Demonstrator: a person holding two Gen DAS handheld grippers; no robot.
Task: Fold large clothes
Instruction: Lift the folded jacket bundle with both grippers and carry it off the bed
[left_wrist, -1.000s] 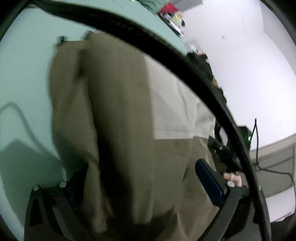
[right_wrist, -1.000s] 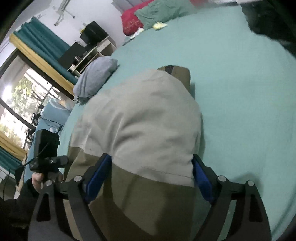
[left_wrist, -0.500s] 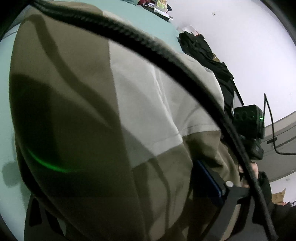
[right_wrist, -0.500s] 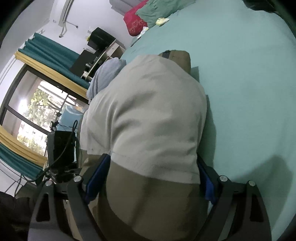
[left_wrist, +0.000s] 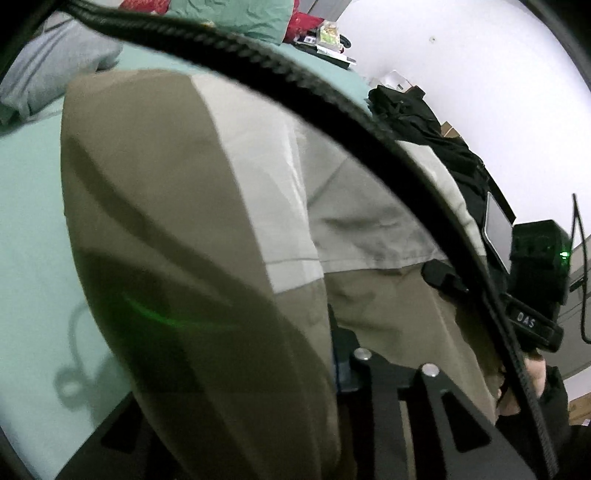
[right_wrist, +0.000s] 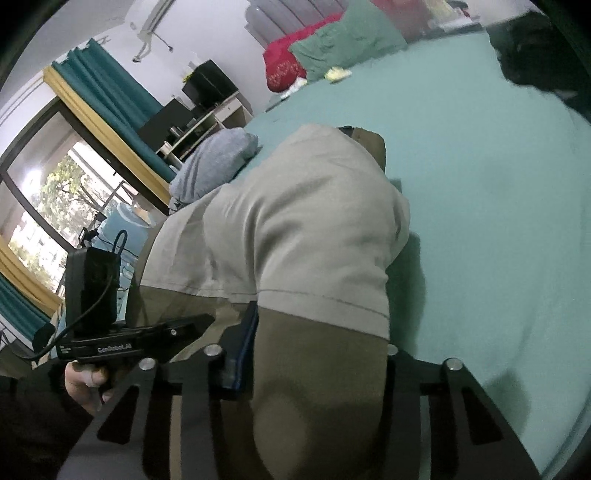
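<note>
An olive and beige garment (left_wrist: 207, 206) hangs from both grippers over the green bed (left_wrist: 26, 192). My left gripper (left_wrist: 295, 373) is shut on the garment's near edge; cloth hides one finger. My right gripper (right_wrist: 314, 354) is shut on the garment (right_wrist: 295, 229) too, with a blue pad (right_wrist: 245, 343) showing at its left. The garment's far end (right_wrist: 365, 138) still rests on the bed (right_wrist: 480, 184). The left gripper also shows in the right wrist view (right_wrist: 122, 343), close at the left.
A grey folded garment (right_wrist: 214, 162) lies at the bed's far left. Green and red pillows (right_wrist: 332, 51) sit at the head. Black clothes (left_wrist: 424, 125) lie at the bed's right side. A black cable (left_wrist: 295, 85) crosses the left wrist view.
Both grippers have narrowed onto the garment and lifted it. The two grippers have come closer together, and the cloth now bunches between them.
</note>
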